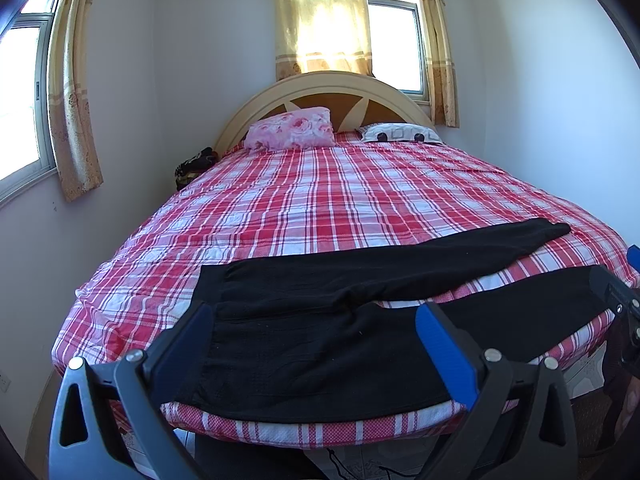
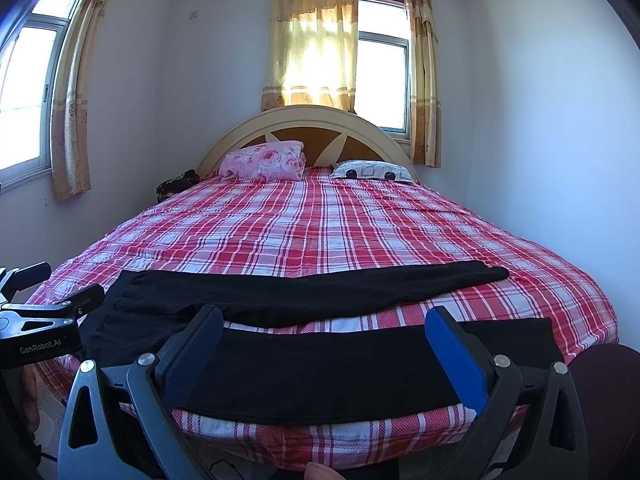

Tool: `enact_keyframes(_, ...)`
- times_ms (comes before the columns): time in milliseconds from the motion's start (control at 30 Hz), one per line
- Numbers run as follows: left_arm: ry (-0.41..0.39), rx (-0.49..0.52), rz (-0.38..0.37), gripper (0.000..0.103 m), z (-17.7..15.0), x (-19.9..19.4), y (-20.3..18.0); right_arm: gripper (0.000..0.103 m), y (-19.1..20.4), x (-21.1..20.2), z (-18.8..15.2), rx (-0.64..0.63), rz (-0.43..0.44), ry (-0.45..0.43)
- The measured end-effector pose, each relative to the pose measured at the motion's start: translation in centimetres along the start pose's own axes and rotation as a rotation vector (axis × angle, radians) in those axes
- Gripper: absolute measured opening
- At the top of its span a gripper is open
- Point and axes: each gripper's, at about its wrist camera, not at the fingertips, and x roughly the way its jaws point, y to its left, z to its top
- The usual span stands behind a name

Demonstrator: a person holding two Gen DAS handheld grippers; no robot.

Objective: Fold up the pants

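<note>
Bed (image 1: 320, 200), red-and-white plaid cover, filling the room from 12 to 6 o'clock; arched headboard (image 1: 328, 88) at 12 o'clock, beneath curtained windows; pink floral pillow (image 1: 290, 128) and white patterned pillow (image 1: 400, 133) just in front of it. Black pants (image 1: 320, 320), unfolded, flat along the bed's near edge at 6 o'clock (waistband toward 9, both legs running toward 3, spread apart in a narrow V). Left gripper (image 1: 316, 344), fingers spread wide, holding nothing, hovering over the waist and seat; right gripper (image 2: 324, 352), equally wide, holding nothing, over the nearer leg.
</note>
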Motion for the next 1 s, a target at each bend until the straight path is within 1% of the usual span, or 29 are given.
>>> enact_keyframes(700,0.003,-0.006,0.003,0.103,-0.21,0.12,0.11,0.102,-0.02,0.07,-0.34,-0.002,0.002,0.009)
enact_keyframes(1000,0.019,-0.004,0.003,0.103,-0.79,0.68,0.23,0.102,0.12,0.41,-0.43,-0.004,0.001,0.02)
